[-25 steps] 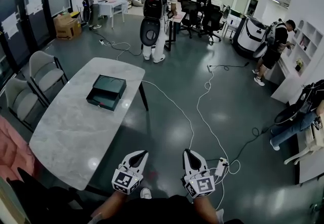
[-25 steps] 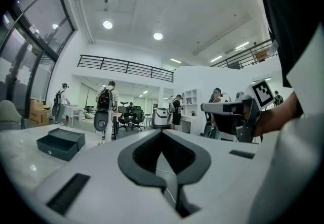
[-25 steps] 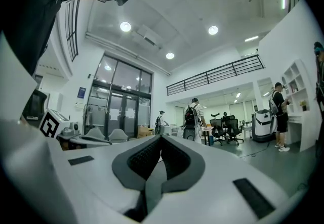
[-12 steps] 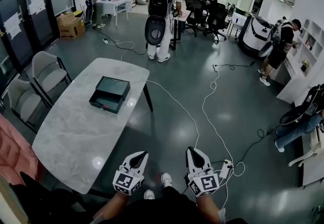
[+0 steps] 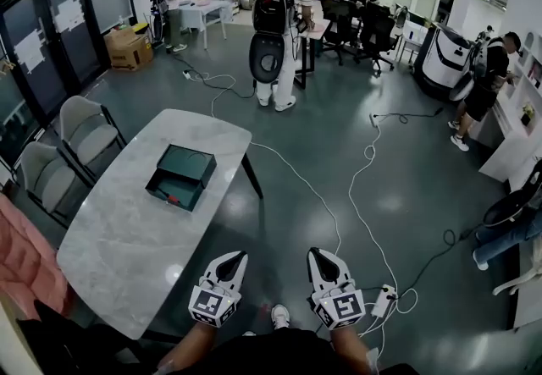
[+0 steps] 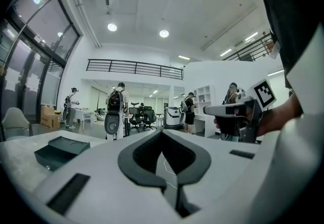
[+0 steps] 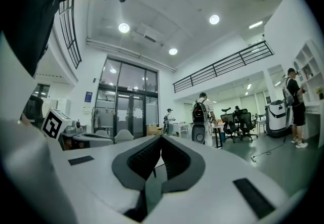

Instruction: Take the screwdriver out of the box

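Note:
A dark green box [image 5: 191, 164] lies on the marble table [image 5: 127, 238] at the left of the head view, its drawer [image 5: 168, 189] pulled out toward me. A small red thing [image 5: 173, 198] shows in the drawer, too small to tell what it is. Both grippers hang low over the floor, off the table's near right corner and well short of the box. My left gripper [image 5: 235, 259] is shut and empty, and so is my right gripper [image 5: 317, 256]. In the left gripper view the box [image 6: 59, 148] sits ahead on the left, beyond the shut jaws.
Two grey chairs [image 5: 83, 129] stand along the table's far left side. White cables [image 5: 364, 187] trail over the floor to a power strip [image 5: 381, 302] by my right foot. A person with a backpack [image 5: 279, 18] stands beyond the table, others farther back.
The table and box have drawn nearer and shifted right in the head view as I walked forward. Both grippers keep their place in the view, still shut.

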